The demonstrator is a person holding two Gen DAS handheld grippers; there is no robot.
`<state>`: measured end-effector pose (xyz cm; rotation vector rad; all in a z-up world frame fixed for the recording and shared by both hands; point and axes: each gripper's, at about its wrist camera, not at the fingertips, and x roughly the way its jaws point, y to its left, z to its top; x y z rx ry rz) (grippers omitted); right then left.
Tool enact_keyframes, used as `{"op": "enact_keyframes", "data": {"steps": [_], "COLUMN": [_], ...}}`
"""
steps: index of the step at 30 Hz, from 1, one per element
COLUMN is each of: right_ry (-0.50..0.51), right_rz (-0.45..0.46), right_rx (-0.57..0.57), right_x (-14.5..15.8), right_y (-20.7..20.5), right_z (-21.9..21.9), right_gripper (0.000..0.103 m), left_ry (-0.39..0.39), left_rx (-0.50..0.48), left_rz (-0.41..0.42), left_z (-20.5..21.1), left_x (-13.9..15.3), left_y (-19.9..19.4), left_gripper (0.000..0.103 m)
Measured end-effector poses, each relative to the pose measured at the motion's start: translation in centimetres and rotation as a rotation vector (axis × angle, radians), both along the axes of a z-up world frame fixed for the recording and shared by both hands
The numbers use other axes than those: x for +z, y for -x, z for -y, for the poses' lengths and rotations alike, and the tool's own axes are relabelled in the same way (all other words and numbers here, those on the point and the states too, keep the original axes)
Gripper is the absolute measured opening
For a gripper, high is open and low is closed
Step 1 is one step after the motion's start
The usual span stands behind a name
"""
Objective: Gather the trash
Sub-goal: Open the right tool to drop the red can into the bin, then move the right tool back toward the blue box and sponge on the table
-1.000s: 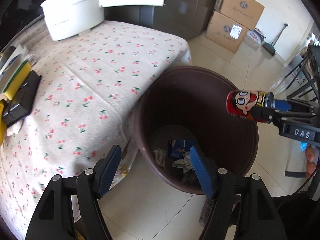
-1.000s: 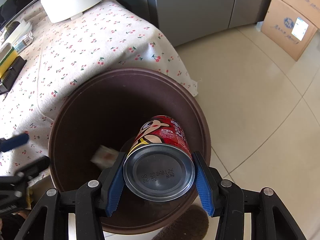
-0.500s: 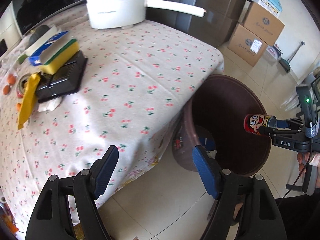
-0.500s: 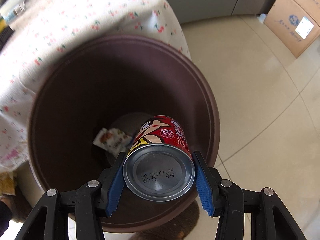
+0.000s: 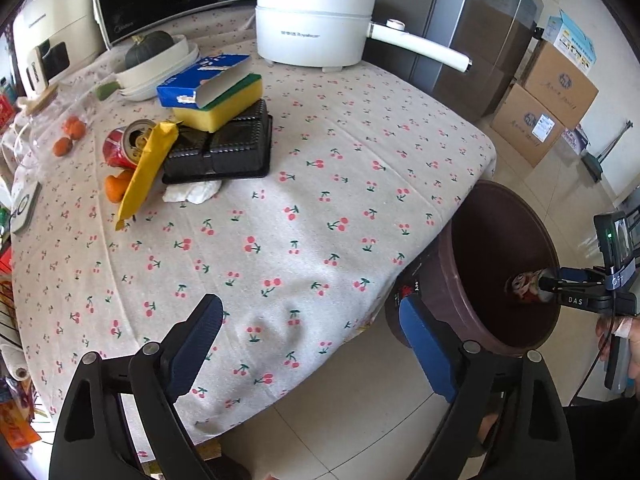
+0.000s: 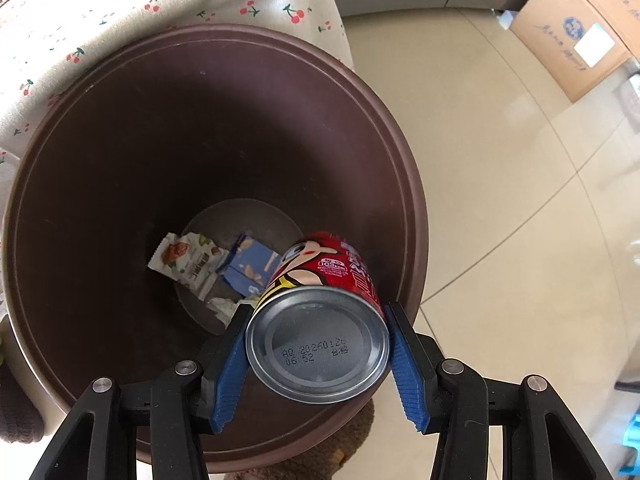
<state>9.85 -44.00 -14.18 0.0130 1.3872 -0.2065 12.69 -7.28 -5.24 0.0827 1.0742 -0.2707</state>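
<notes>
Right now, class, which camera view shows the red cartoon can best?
The right wrist view. The red cartoon can fills the foreground there, its silver base and printed date code readable, between the right tongs above the brown trash bin. In the left wrist view the can is small, distant and shadowed inside the bin.

Bright daylight, sharp focus; fisheye bends edges, bin (image 6: 120,128) interior perhaps underexposed.
</notes>
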Motion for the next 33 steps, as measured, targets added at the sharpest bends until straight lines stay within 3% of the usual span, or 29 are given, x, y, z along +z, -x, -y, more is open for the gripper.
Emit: {"op": "enact_keyframes", "data": {"steps": [3,6,23,33], "right_ry": [-0.023,-0.035,-0.117,-0.143], "right_rz": [0.023,0.055,0.221,0.264], "right_rx": [-0.012,-0.019,0.023,0.091], "right_x": [0.8,1.8,7.5,8.7], "right_y": [-0.3,-0.7,-4.0,-6.2], "right_z": [-0.4,-1.0,-8.2,-14.1], "right_gripper": [0.072,0.074,0.08,0.082], "left_ry": [-0.003,-0.009,0.017,0.045], "left_rx": [0.02,0.042,0.172,0.287], "left_rz": [0.009,0.018,0.032,0.036], "left_z": [-1.1,-2.3,-9.3,-14.7], "left_x": [0.3,0.5,1.5,1.7], "left_y": [-0.1,-0.1,-0.3,-0.6], "left_gripper": [0.093,0.094,0.094,0.094]}}
